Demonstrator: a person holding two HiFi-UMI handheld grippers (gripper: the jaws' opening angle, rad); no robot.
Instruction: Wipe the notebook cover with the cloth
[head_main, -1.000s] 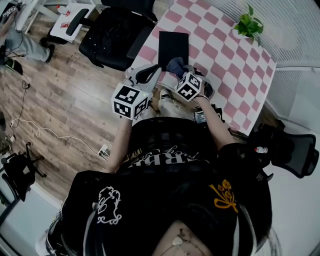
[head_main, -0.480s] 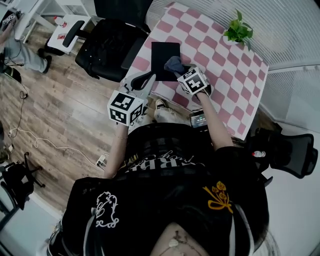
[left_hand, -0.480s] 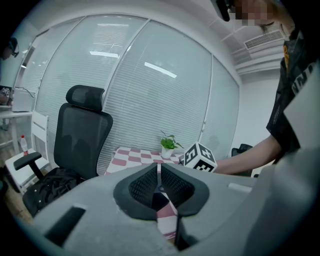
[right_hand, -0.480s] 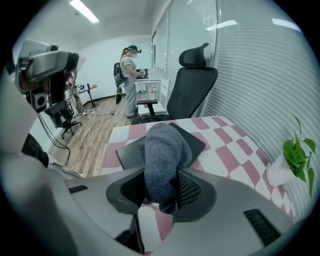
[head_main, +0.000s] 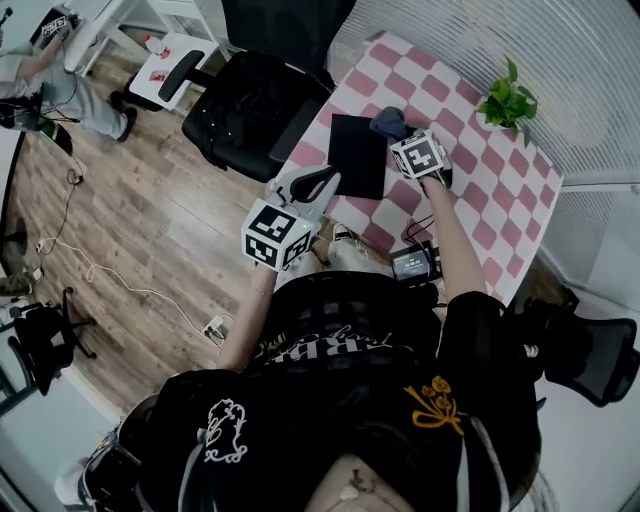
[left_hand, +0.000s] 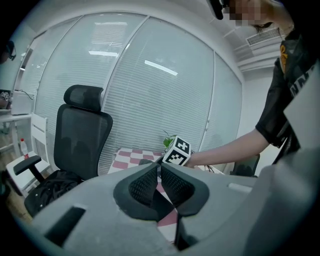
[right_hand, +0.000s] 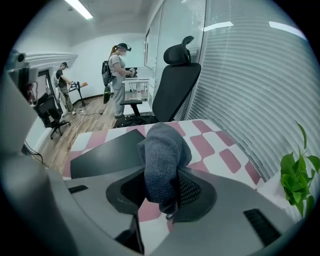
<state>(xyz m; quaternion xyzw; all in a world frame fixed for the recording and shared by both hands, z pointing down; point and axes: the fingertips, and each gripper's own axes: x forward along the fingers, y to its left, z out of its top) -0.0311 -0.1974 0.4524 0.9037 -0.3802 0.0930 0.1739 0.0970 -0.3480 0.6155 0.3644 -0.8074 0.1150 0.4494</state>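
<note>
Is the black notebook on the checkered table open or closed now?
Closed. The notebook lies flat on the table, and only its plain black cover shows; no pages are visible.

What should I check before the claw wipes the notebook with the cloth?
1. Is the cloth pinched in the right claw: ok.
2. Is the notebook lying flat on the table: ok.
3. Is the cloth over the cover: not ok, it hangs beside the notebook, above the checks.
4. Is the left claw out of the way: ok, it is shut, empty and off the notebook.
5. Is the cover dirty: cannot tell.
</note>
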